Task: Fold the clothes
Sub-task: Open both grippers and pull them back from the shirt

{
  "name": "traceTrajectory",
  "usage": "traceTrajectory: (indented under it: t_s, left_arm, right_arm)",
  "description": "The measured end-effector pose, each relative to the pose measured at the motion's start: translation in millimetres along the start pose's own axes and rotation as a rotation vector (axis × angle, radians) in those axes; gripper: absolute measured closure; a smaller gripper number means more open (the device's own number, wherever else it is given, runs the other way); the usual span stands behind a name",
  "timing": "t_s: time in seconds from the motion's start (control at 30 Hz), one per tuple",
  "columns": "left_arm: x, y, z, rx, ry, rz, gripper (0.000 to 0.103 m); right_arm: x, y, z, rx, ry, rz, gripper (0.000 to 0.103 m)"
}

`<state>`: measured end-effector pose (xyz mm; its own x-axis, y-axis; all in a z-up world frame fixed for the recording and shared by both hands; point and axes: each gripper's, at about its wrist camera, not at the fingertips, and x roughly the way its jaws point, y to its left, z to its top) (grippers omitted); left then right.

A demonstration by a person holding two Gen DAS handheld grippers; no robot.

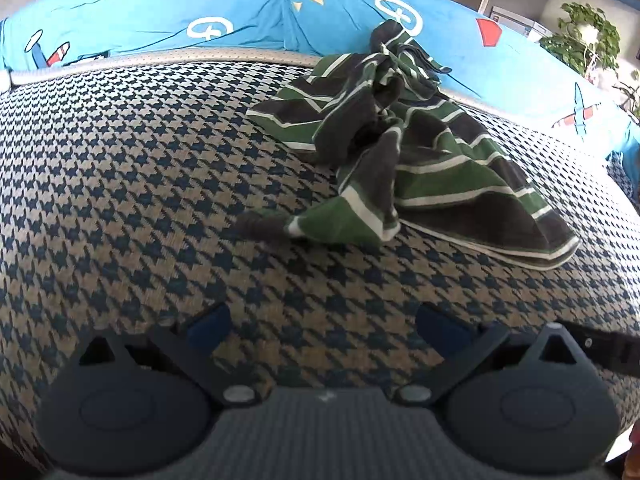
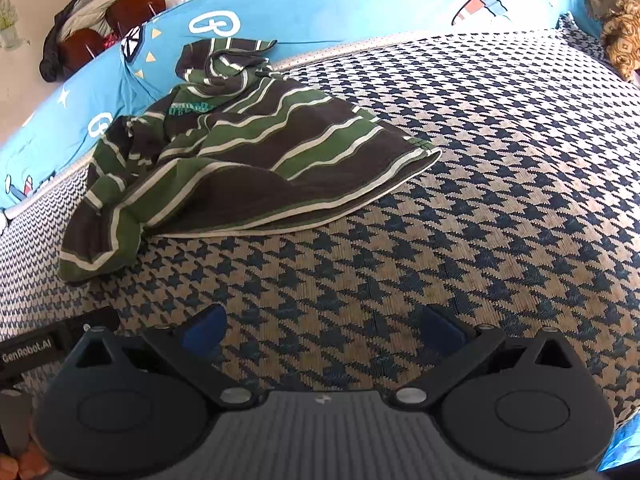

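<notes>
Wide houndstooth cushion (image 1: 120, 184) underneath everything, backed by a blue cartoon-print cover (image 1: 132, 8). Against that cover, bunched and unfolded: a green-and-brown striped shirt (image 1: 404, 148), upper part crumpled against the blue fabric, hem spread flat toward the cushion's front, long axis running roughly from back to front. From the left hand-held gripper (image 1: 324, 324), shirt ahead and to the right; from the right hand-held gripper (image 2: 322, 326), ahead and to the left. Neither plainly nearer. Both released, jaws wide, nothing between, well short of the shirt.
</notes>
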<state>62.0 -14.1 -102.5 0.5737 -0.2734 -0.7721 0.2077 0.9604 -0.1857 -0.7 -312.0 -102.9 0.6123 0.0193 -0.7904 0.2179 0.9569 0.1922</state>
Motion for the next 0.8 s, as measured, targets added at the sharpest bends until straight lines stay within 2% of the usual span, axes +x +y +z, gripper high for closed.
traceTrajectory:
  t_s: [0.13,0.4,0.63,0.7,0.8]
  left_arm:
    - [3.0,-2.9,-0.5,0.021,0.008,0.021,0.0]
    - [11.5,-18.6,-4.5,0.128,0.033,0.089,0.0]
    - [7.2,-14.9,-5.1,0.123,0.014,0.079,0.0]
    - [2.5,-11.7,-5.3,0.103,-0.001,0.066,0.0]
    - [-5.6,-8.2,-2.7,0.071,-0.041,0.033,0.0]
  right_arm:
    - [3.0,5.3,-1.0,-0.068,0.02,-0.02,0.0]
    - [4.8,11.9,-7.9,-0.169,0.025,-0.04,0.0]
    - [2.8,13.3,-14.9,-0.21,-0.007,-0.045,0.0]
    - [0.0,10.4,-15.7,-0.199,-0.032,-0.039,0.003]
    - [-4.5,1.0,-12.9,-0.155,-0.065,-0.027,0.016]
